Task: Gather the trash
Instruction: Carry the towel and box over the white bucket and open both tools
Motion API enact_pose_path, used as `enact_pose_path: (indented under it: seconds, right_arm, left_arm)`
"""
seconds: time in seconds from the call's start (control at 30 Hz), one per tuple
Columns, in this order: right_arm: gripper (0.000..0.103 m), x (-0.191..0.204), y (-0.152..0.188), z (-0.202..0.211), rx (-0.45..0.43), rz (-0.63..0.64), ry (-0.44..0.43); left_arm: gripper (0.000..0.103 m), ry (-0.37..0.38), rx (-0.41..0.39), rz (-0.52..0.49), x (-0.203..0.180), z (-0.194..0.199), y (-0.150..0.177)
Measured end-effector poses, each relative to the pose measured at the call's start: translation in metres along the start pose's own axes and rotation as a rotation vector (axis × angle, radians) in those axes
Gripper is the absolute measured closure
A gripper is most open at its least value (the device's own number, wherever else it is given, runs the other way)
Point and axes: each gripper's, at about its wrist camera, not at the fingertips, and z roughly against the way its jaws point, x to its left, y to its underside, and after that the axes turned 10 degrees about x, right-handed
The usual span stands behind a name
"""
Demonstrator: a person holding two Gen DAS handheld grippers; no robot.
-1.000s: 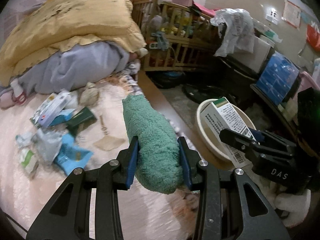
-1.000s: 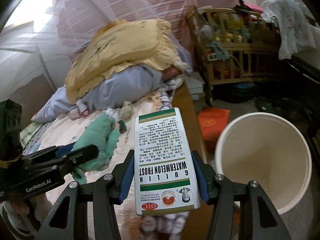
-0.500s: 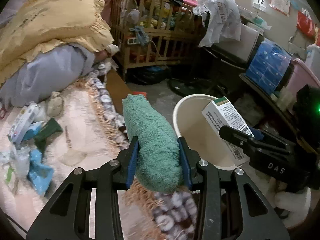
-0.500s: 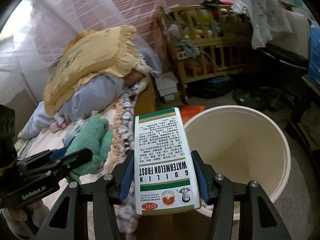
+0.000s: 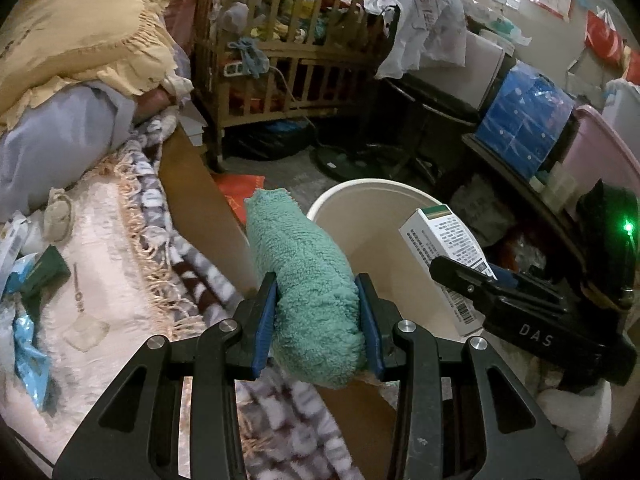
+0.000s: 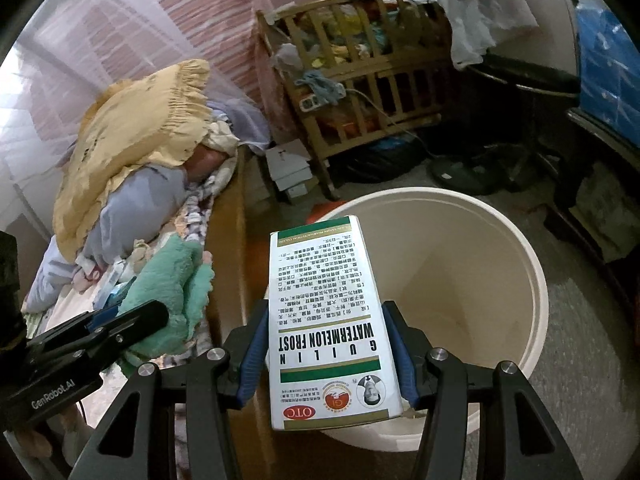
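Observation:
My left gripper (image 5: 318, 320) is shut on a green fluffy cloth (image 5: 304, 280), held over the bed's edge right beside the cream bucket (image 5: 384, 216). My right gripper (image 6: 328, 356) is shut on a white and green medicine box (image 6: 328, 312), held over the near rim of the same bucket (image 6: 480, 272), which stands on the floor and looks empty. The box (image 5: 444, 240) and right gripper (image 5: 480, 280) also show in the left wrist view, over the bucket. The cloth (image 6: 172, 300) and left gripper (image 6: 120, 320) show at the left of the right wrist view.
Wrappers and packets (image 5: 28, 280) lie on the pink bed cover (image 5: 100, 280) at the left. A yellow pillow (image 5: 72, 36) and blankets lie behind. A wooden crib (image 5: 288, 64), fan base (image 6: 456, 172) and shelf with a blue box (image 5: 524, 120) surround the floor around the bucket.
Both grippers have moved right from over the bed toward the bucket, carrying the cloth and the box. The bucket now looks larger and closer in both views.

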Motion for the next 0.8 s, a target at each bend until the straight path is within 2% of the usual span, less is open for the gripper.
enact_pose_path:
  seconds: [0.4, 0.67, 0.8]
  right_arm:
    - [0.050, -0.018, -0.003, -0.009, 0.013, -0.038, 0.020]
    - [0.050, -0.032, -0.010, -0.012, 0.000, -0.079, 0.047]
    - [0.050, -0.036, -0.011, -0.015, -0.001, -0.097, 0.065]
  left_arm:
    - [0.067, 0.041, 0.018, -0.003, -0.009, -0.023, -0.008]
    - [0.067, 0.106, 0.020, -0.003, -0.018, -0.037, -0.017]
    - [0.063, 0.133, 0.019, -0.003, -0.021, -0.040, -0.020]
